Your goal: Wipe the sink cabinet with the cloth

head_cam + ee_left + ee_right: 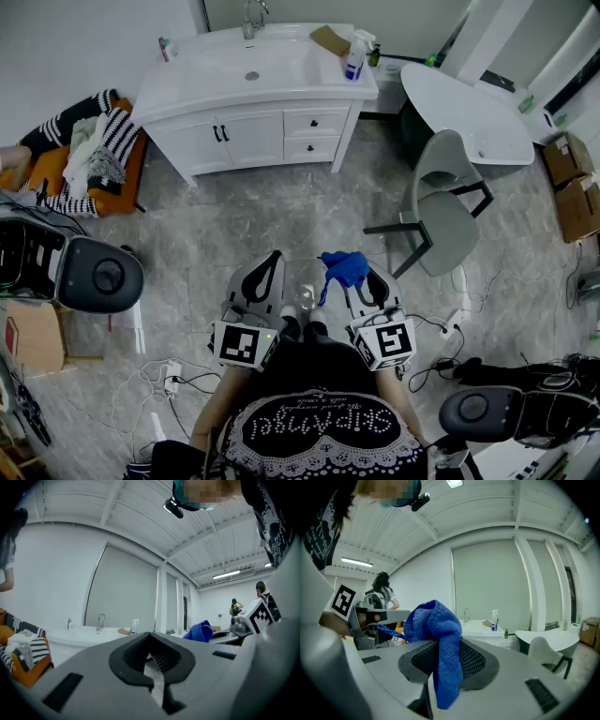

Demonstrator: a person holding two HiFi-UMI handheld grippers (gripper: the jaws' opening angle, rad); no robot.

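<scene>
A white sink cabinet [253, 103] with a basin, a tap and dark door handles stands at the far side of the floor; it also shows as the sink cabinet [77, 637] and sink cabinet [480, 630] in the two gripper views. My right gripper [349, 277] is shut on a blue cloth [343, 269], which bunches above the jaws and hangs down between them as the blue cloth [440, 651]. My left gripper [266, 272] is shut with nothing in it. Both are held close to my body, well short of the cabinet.
A spray bottle [354, 58] and a brown pad [329, 39] sit on the countertop. A grey chair [441, 202] and a white round table [469, 108] stand at the right. An orange seat piled with striped clothes [89, 155] is at the left. Cables [173, 375] lie on the floor.
</scene>
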